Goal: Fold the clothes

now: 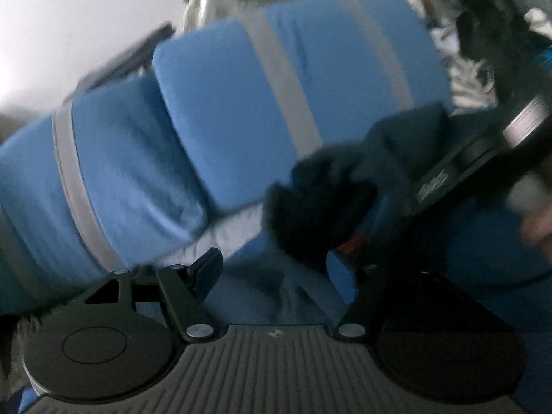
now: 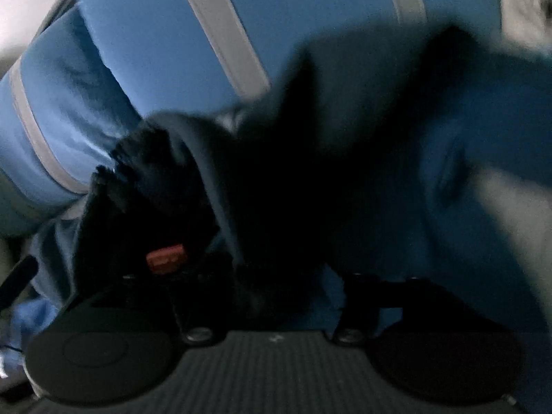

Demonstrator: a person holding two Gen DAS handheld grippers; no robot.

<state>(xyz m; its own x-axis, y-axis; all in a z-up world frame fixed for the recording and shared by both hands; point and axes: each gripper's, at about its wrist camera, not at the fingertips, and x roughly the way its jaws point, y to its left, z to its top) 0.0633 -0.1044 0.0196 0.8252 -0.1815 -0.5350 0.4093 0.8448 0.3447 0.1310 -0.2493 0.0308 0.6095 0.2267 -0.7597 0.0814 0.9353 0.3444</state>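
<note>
My left gripper (image 1: 276, 269), jaws spread, faces the dark blue fleece-lined garment (image 1: 321, 207) just ahead; right gripper's (image 2: 276, 276) jaws are buried, unreadable.

Left wrist view. The left gripper (image 1: 279, 269), black with two fingers, stands with its fingers spread apart above a ribbed grey base plate (image 1: 276, 362). Dark navy fabric with a fuzzy black lining (image 1: 317, 200) hangs bunched just beyond the fingertips; whether either finger touches it cannot be told. A small red tag (image 1: 352, 245) shows at its lower edge. Behind lie bright blue sofa cushions with grey bands (image 1: 241, 103), two side by side. At the right edge, the other gripper (image 1: 483, 158), black with a silver cylinder, enters blurred, with part of a hand (image 1: 538, 220) beside it. Pale wall (image 1: 69, 17) fills the upper left corner.
</note>
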